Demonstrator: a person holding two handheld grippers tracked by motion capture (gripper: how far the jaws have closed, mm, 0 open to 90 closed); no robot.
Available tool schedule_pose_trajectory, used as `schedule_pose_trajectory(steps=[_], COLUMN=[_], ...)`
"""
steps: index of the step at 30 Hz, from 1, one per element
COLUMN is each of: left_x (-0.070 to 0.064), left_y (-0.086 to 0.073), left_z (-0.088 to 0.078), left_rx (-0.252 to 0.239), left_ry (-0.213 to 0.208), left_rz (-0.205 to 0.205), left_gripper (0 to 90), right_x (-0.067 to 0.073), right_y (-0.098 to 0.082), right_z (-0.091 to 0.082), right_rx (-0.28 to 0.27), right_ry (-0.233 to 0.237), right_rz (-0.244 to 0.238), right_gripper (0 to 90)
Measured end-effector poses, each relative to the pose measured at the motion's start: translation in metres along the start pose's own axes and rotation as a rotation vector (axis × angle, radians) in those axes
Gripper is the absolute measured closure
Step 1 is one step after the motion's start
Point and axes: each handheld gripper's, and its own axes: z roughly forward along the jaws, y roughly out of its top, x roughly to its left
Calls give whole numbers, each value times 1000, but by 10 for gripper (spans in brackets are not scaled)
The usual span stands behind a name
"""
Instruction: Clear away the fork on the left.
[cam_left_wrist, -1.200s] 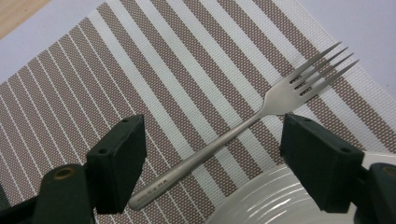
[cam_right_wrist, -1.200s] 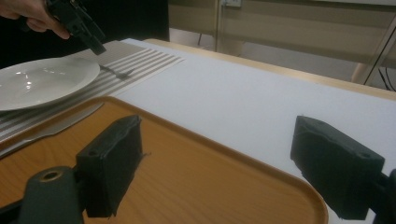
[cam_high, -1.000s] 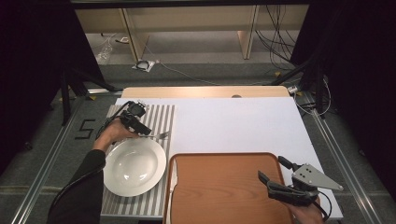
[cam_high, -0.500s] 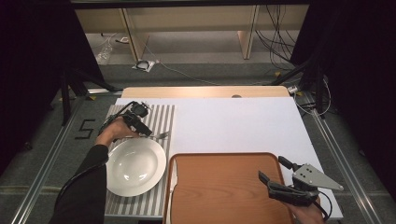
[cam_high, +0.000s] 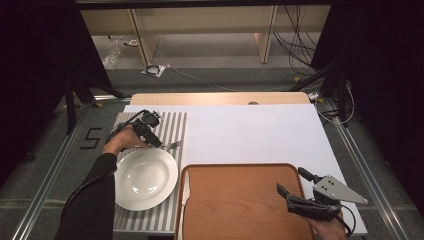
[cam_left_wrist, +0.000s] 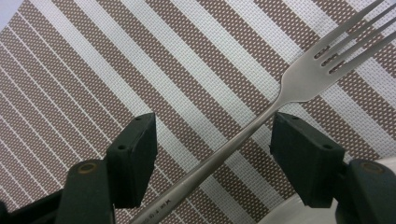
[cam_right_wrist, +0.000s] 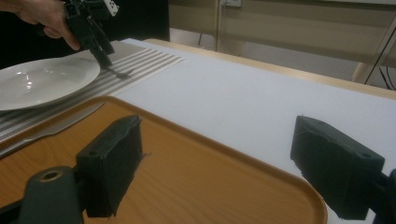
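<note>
Silver four-tined fork (cam_left_wrist: 261, 121) flat on striped placemat (cam_left_wrist: 93, 70), between left tool's (cam_left_wrist: 215, 154) spread jaws, right tool (cam_right_wrist: 233, 163) spread.

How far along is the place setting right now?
Done: the plate sits on the striped placemat. In hand: the left gripper is open, its jaws either side of the fork lying beyond the plate. Left: the knife lies beside the tray; the right gripper hovers open.

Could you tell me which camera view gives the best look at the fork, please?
The left gripper view: the fork lies close up on the striped placemat, tines and handle sharp, between the open jaws. In the high view it is a small sliver beyond the plate. The right gripper view shows it distant and dark.
</note>
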Motion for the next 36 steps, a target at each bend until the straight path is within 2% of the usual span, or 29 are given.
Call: schedule_pose_trajectory(steps=[5, 19, 26, 31, 36], left_x=[-2, -5, -6, -8, -6], left_y=[2, 4, 5, 6, 6], left_z=[2, 11, 11, 13, 14], left_rx=[14, 62, 68, 81, 74], left_ry=[3, 6, 3, 18, 22], left_rz=[24, 60, 75, 90, 79], left_gripper=[332, 368, 370, 395, 395], right_x=[0, 0, 0, 0, 0], right_y=[0, 0, 0, 0, 0], right_z=[-1, -1, -1, -1, -1], right_rx=[9, 11, 10, 11, 10], right_ry=[-2, -1, -2, -1, -1], right_rz=[-4, -7, -7, -6, -5], right_gripper=[176, 176, 176, 176, 176])
